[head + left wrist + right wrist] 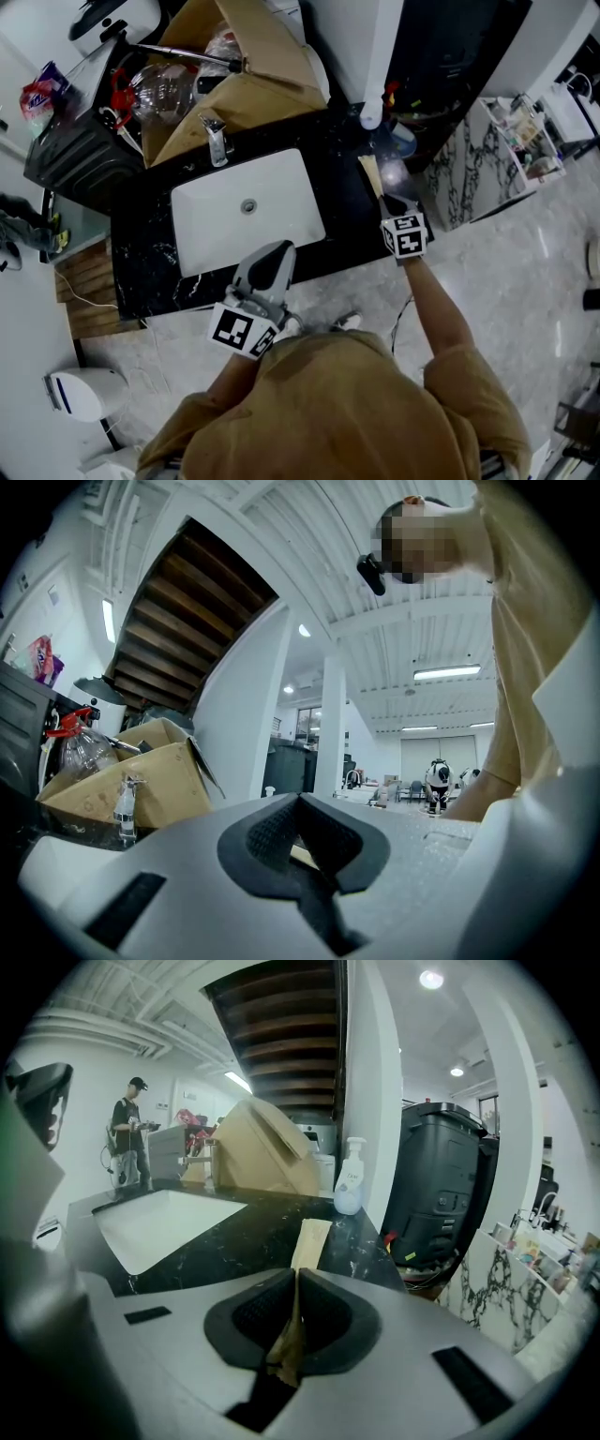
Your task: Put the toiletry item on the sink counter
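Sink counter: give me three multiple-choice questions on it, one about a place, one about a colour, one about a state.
1. Where is the soap bottle?
A. in the basin
B. in the box
C. at the back of the counter

2. What colour is the counter?
A. black, veined
B. white
C. wood brown

3. How is the right gripper?
A. open
B. shut on the packet
C. shut, empty

Answers:
1 C: it stands on the counter beside the pillar.
2 A: the top is dark with pale veins.
3 B: the tan packet runs out from between its closed jaws.
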The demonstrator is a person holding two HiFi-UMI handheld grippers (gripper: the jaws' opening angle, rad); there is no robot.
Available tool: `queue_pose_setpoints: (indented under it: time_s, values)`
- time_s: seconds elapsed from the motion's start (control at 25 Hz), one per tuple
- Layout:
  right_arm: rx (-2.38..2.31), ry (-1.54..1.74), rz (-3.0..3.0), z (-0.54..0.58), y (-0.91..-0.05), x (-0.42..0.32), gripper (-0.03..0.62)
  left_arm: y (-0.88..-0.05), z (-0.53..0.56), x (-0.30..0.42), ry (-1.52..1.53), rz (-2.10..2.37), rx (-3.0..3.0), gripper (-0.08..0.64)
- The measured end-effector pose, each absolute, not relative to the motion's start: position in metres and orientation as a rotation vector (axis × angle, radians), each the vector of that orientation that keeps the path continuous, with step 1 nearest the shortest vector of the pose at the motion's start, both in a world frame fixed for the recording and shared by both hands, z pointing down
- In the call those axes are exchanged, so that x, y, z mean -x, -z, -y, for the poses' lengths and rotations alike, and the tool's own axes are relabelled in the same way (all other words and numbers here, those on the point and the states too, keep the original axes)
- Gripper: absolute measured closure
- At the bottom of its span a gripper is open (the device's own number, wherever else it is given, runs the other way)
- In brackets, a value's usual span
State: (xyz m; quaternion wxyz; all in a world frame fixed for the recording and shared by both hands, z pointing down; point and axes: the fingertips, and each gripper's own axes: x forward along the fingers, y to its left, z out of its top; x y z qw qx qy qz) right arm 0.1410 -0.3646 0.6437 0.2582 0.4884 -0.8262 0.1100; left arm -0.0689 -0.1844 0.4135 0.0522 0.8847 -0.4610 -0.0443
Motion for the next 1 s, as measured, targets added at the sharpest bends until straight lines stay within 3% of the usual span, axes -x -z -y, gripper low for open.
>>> queue_pose_setpoints:
  time_s: [0.24,0.56,0.68,0.8,1.0]
  values:
    - [-1.287,-0.284,2.158,0.368,-0.653,-0.136,0.563,-0.418,0.185,0.064,0.128,1.389,-2.682,0.557]
    - [-1.272,-0.303,2.144,0.374,-0.647,-0.125,0.502,-0.415,0.187,0.057,0.146,1.361,-2.700,0.557]
    - [-1.265,-0.322,2.133,0.374,-0.651,-0.126,0.380,-0.415,0.187,0.058,0.141,1.353,-2.702,0.557]
    - [-1.299,-0.365,2.144,0.367,-0.652,-0.136,0.302,-0.415,0.185,0.058,0.138,1.346,-2.705,0.557]
    - [-1.368,-0.362,2.182,0.350,-0.635,-0.145,0.270,-0.416,0.184,0.060,0.136,1.327,-2.714,0.557]
